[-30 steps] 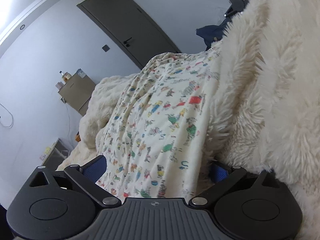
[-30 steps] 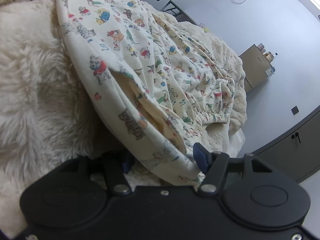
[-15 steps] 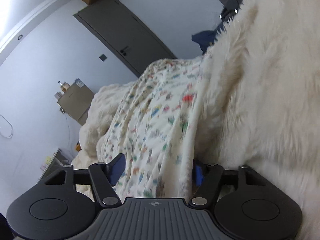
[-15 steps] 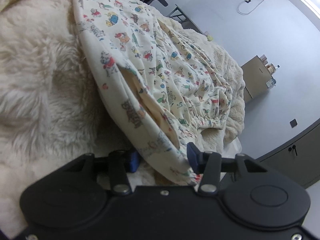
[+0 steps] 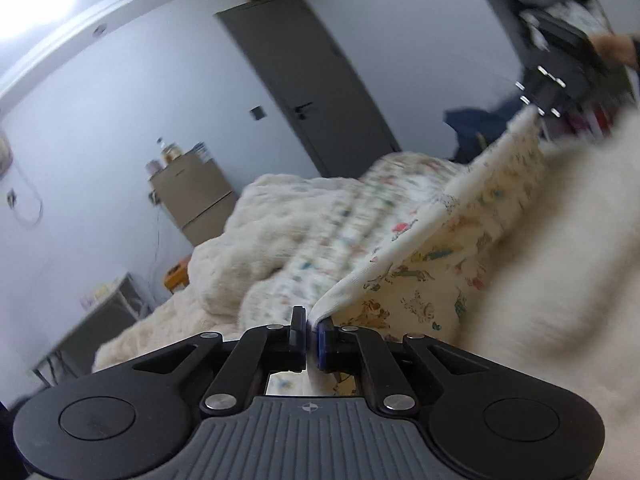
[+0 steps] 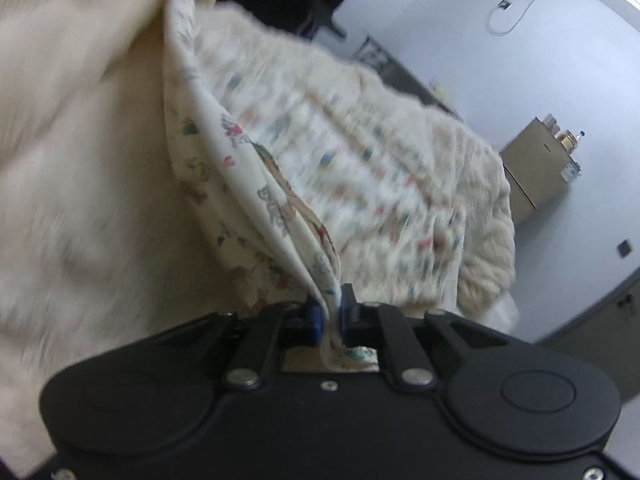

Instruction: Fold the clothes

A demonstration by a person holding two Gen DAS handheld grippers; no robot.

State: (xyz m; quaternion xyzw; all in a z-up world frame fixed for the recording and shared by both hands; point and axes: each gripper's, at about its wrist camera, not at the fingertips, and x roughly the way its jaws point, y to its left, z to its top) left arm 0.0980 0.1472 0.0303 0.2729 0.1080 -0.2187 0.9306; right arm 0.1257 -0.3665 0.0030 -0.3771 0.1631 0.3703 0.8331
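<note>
A cream garment with small coloured cartoon prints lies on a fluffy white blanket. My left gripper is shut on one corner of its edge and lifts it off the blanket. My right gripper is shut on another corner of the same garment, and the edge runs taut between the two. The right gripper shows far off in the left wrist view, with the cloth edge reaching up to it. Both views are motion-blurred.
The blanket covers a bed. A grey door and a small brown fridge with bottles on top stand by the white wall. A low metal table is at the left. Dark clutter sits at the upper right.
Both grippers have closed from open onto the garment's edge. They have then lifted it, so the edge now stretches between them and stands off the blanket.
</note>
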